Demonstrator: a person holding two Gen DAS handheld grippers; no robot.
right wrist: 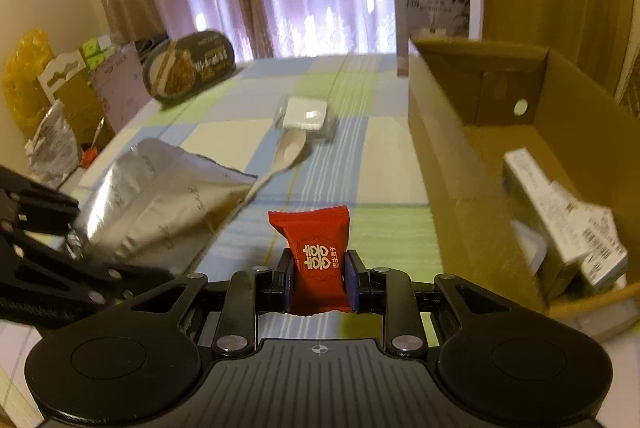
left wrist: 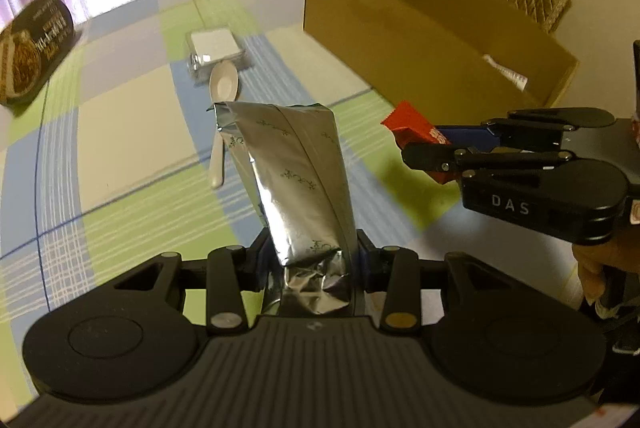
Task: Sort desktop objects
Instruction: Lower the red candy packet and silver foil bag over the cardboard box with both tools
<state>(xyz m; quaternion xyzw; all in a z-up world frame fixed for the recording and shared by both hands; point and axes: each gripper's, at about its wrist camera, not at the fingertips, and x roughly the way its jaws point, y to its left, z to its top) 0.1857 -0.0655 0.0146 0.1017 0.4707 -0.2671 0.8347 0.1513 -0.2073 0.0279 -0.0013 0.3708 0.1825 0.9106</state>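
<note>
Left gripper (left wrist: 314,256): clamped on silver foil pouch (left wrist: 296,180), held above the checked tablecloth (left wrist: 132,132). Right gripper (right wrist: 319,278): clamped on red candy packet (right wrist: 316,252). Beyond: white spoon (left wrist: 222,96), small clear box (left wrist: 216,48), open cardboard box (right wrist: 440,148) holding cartons.

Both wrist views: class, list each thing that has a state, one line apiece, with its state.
Left tongs: shut on silver pouch.
Silver pouch: held off the table.
Right tongs: shut on red candy.
Red candy: held upright.
Cardboard box: open, packages inside.
White spoon: lying on tablecloth.
</note>
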